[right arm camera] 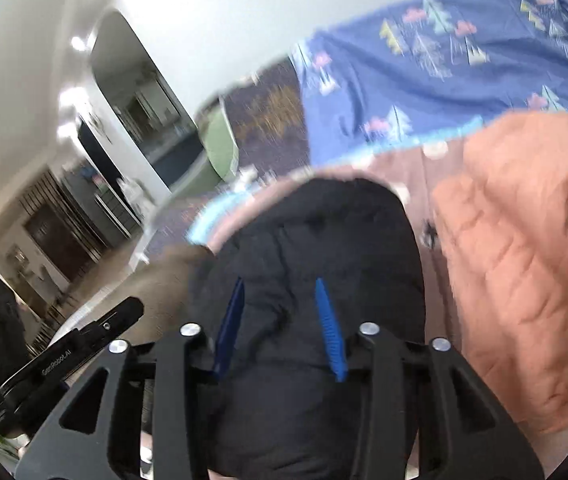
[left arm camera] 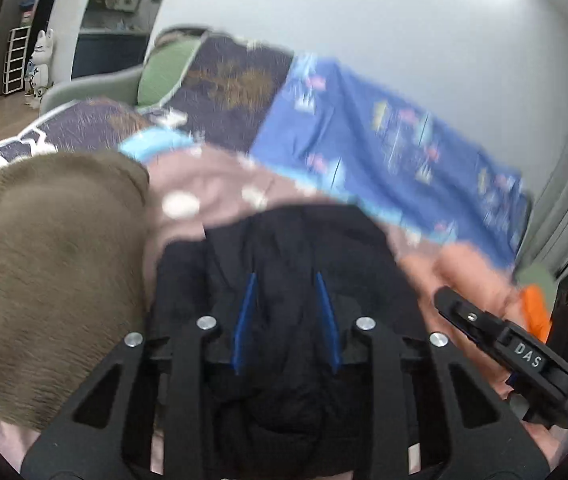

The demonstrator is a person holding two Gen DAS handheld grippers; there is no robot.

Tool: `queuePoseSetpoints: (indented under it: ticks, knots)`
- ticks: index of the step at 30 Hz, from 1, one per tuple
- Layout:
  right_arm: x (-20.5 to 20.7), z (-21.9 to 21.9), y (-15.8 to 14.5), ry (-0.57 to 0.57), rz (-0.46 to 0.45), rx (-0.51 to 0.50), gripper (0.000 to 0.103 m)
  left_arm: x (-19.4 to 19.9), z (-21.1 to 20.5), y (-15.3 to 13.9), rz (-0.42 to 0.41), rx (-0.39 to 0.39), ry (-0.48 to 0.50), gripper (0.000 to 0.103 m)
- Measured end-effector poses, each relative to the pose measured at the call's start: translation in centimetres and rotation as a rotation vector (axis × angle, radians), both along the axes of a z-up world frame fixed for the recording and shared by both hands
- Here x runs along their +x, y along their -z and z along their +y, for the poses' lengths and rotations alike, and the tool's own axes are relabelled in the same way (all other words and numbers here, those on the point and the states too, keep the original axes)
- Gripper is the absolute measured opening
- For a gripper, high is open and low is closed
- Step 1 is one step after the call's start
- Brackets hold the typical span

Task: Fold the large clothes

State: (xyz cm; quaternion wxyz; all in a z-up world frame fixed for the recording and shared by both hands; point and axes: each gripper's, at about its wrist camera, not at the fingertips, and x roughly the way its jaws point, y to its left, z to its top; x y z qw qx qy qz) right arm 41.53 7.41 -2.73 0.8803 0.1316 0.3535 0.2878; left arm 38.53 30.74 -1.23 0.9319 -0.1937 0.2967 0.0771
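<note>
- Black puffy jacket lies on the bed, on a pink-brown spotted cover, between an olive garment and an orange quilted jacket.
- Left gripper has its blue fingers apart, with black fabric between them (a firm grip I cannot confirm).
- Right gripper looks the same, spread over the black fabric.
- Both views are blurred.

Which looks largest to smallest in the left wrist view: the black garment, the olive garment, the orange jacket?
As they appear, not true size:
1. black garment and olive garment: alike, and both lie near the camera, so no ranking between them.
2. orange jacket: clearly smallest, partly hidden by the right gripper.
</note>
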Motion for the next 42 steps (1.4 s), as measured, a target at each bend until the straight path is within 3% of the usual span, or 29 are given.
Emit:
queuePoseSetpoints:
  ticks: [5, 9, 12, 15, 18, 21, 24, 26, 28, 30, 33, 39, 42]
  knots:
    - [1.2, 1.3, 2.6, 0.007, 0.027, -0.121, 0.031, 2.7, -0.8, 4.2, 0.155, 0.044, 0.005, 0.03]
    - [0.5, 0.8, 1.7, -0.008, 0.032, -0.122, 0.035, 2.7, -0.6, 4.9, 0.193, 0.078, -0.002, 0.035]
    - [-0.8, 0.1, -0.5, -0.017, -0.008, -0.127, 0.04, 1.6, -0.8, 3.3, 0.172, 0.122, -0.018, 0.043]
    - [-2.4, -0.4, -2.7, -0.026, -0.06, -0.144, 0.046, -0.2, -0.7, 0.5, 0.108, 0.111, -0.03, 0.048]
    - [-4.5, -0.9, -4.9, -0.046, -0.11, -0.196, 0.053, -2.7, -1.2, -2.9, 0.026, 0.138, -0.053, 0.064]
    - [-6.6, -1.3, -6.7, -0.035, -0.175, -0.264, 0.067, -4.8, -2.4, -5.6, -0.044, 0.189, -0.048, 0.072]
    - [-8.3, -1.9, -8.0, -0.036, -0.198, -0.271, 0.08, -6.8, -3.3, -8.3, -0.092, 0.214, -0.067, 0.084]
    - [-9.1, -2.1, -8.6, -0.045, -0.201, -0.258, 0.095, -8.0, -4.0, -10.2, -0.132, 0.229, -0.091, 0.098]
    - [-9.8, -2.1, -9.0, -0.065, -0.197, -0.261, 0.102, -8.6, -4.7, -11.9, -0.157, 0.245, -0.1, 0.101]
    - [-10.2, -2.0, -9.1, -0.077, -0.192, -0.269, 0.102, -8.8, -5.3, -13.2, -0.163, 0.242, -0.104, 0.101]
    - [-10.5, -1.7, -9.1, -0.066, -0.195, -0.279, 0.102, -8.5, -5.6, -13.4, -0.145, 0.221, -0.12, 0.101]
    - [-9.1, -1.5, -8.0, -0.092, -0.121, -0.286, 0.102, -7.0, -5.5, -10.1, -0.066, 0.236, -0.104, 0.101]
    - [-8.8, -1.5, -7.6, -0.117, -0.084, -0.276, 0.102, -7.1, -4.6, -9.4, -0.061, 0.205, -0.127, 0.101]
